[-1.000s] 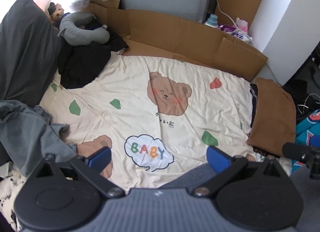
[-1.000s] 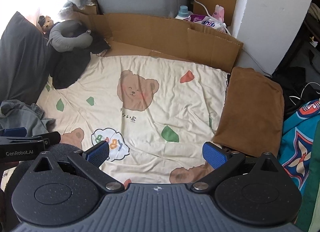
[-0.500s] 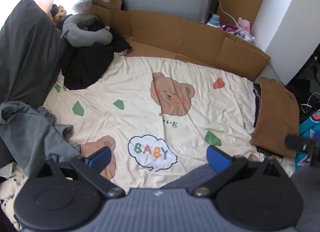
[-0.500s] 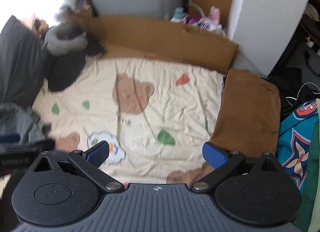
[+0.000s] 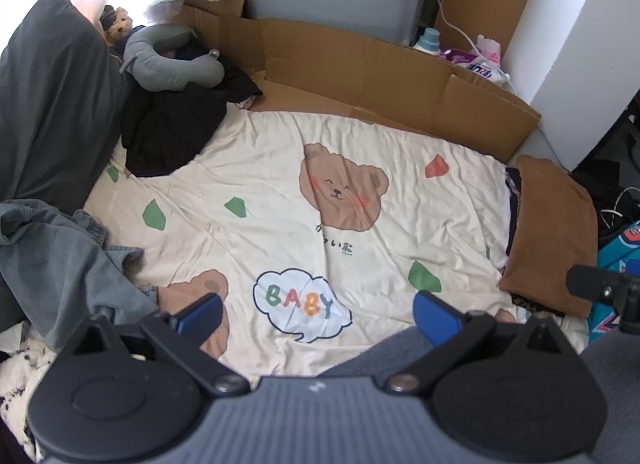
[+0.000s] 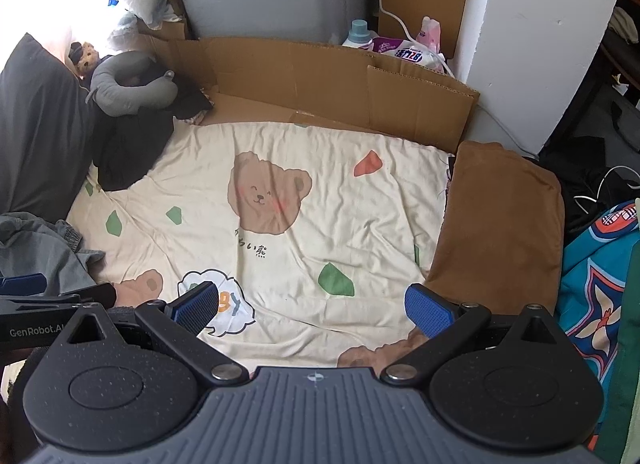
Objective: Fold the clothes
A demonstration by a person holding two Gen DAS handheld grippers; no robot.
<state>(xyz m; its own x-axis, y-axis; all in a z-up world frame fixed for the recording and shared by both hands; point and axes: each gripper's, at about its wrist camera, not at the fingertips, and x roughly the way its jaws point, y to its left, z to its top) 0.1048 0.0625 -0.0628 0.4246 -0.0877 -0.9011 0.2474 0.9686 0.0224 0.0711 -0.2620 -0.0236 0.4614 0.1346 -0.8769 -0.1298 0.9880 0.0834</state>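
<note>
Bear-print bedsheet [image 5: 280, 168] carries grey clothes [image 5: 52, 252] left of both wide-spread, empty hand-held grippers [image 5: 316, 314] [image 6: 312, 306].

The bear-print sheet [image 5: 280, 184] lies open mid-frame; grey jeans [image 5: 52, 248] crowd lower left, a brown folded garment [image 5: 552, 232] the right edge.

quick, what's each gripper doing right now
Left gripper: open, holding nothing, above the bear-print sheet.
Right gripper: open, holding nothing.
</note>
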